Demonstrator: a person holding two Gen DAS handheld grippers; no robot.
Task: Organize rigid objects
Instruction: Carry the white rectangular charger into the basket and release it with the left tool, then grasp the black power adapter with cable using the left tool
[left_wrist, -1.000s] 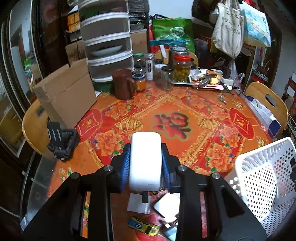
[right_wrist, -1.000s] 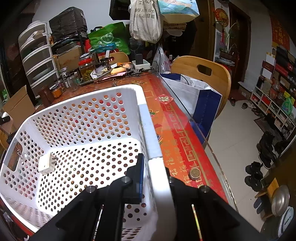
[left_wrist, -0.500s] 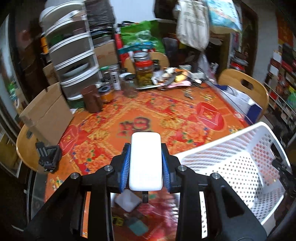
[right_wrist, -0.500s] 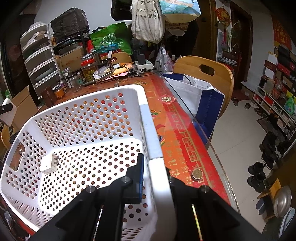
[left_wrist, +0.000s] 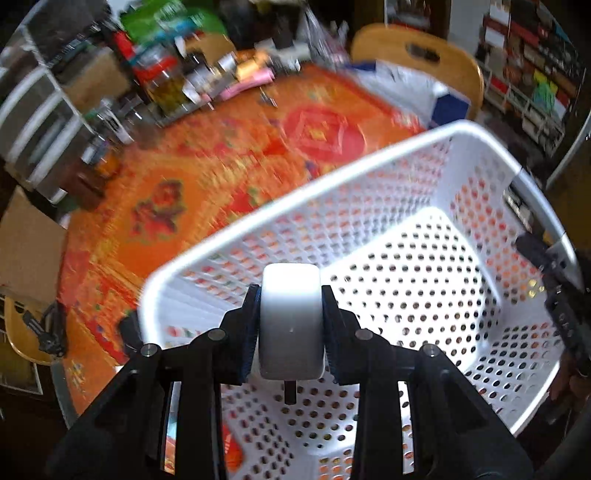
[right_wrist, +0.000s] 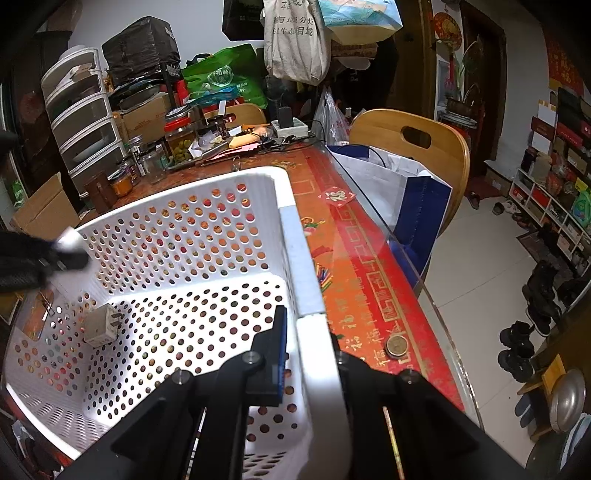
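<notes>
Left gripper (left_wrist: 290, 332) clamped on a white block (left_wrist: 290, 325), both pads touching its sides, a short dark stub sticking out under it. Block sits above the basket (left_wrist: 369, 177) interior, just inside the near-left rim. Right gripper (right_wrist: 308, 354) pinched on the basket's right rim (right_wrist: 317, 369), one finger inside the wall, one outside. White plug adapter (right_wrist: 101, 325) lies on the basket floor, near the left wall. Coin (right_wrist: 396, 346) on the red tablecloth (right_wrist: 354, 251), just right of the basket. Beyond the basket: jars (right_wrist: 177, 140), then a wooden chair (right_wrist: 417, 147) at far right. Left view is motion-blurred.
</notes>
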